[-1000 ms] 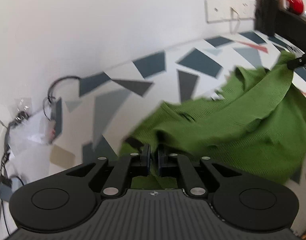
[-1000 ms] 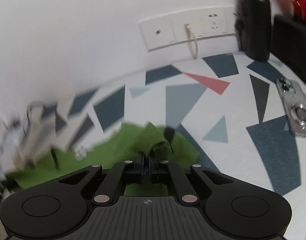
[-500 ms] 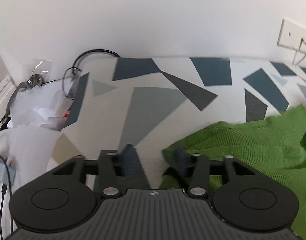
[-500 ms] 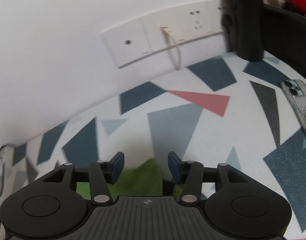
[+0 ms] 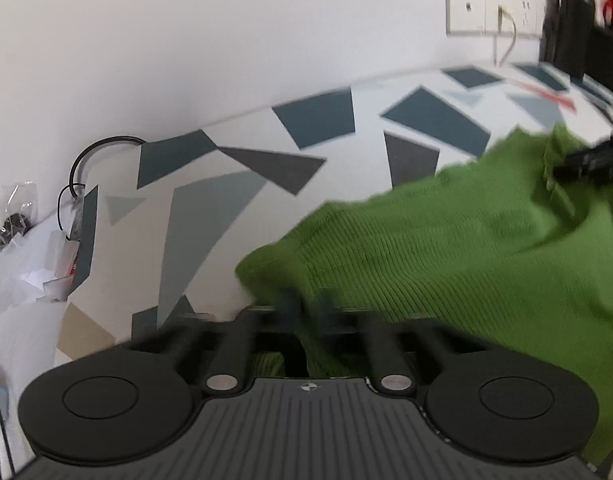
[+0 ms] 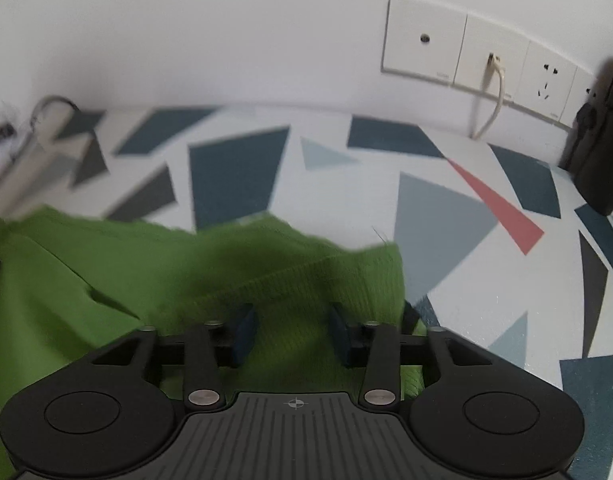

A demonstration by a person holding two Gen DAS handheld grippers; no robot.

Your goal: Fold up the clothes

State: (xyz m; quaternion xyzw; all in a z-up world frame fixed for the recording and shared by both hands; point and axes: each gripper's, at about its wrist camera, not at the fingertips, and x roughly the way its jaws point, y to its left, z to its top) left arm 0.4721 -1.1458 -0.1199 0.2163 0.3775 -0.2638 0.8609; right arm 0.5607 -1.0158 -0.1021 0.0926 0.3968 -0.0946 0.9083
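Observation:
A green ribbed knit garment [image 5: 446, 264] lies spread on a table with a white cloth printed with triangles [image 5: 234, 216]. In the blurred left wrist view, my left gripper [image 5: 308, 306] has its fingers close together with a fold of the garment's near-left edge pinched between them. The right gripper [image 5: 594, 160] shows as a dark bar at the garment's far right corner. In the right wrist view, my right gripper [image 6: 292, 332] is open, its blue pads spread wide just above the garment [image 6: 106, 300], near its right corner. Nothing is held between them.
White wall sockets [image 6: 466, 52] with a plugged cable [image 6: 494, 100] sit behind the table. A black bottle [image 6: 602, 140] stands at the back right. Plastic bags and looped black cables [image 5: 38, 248] clutter the left end. The wall runs close behind the table.
One second ago both grippers were shut on the garment; half a second ago both were open. Since then the left has shut on the near-left edge; the right, still open, has moved over the garment's corner.

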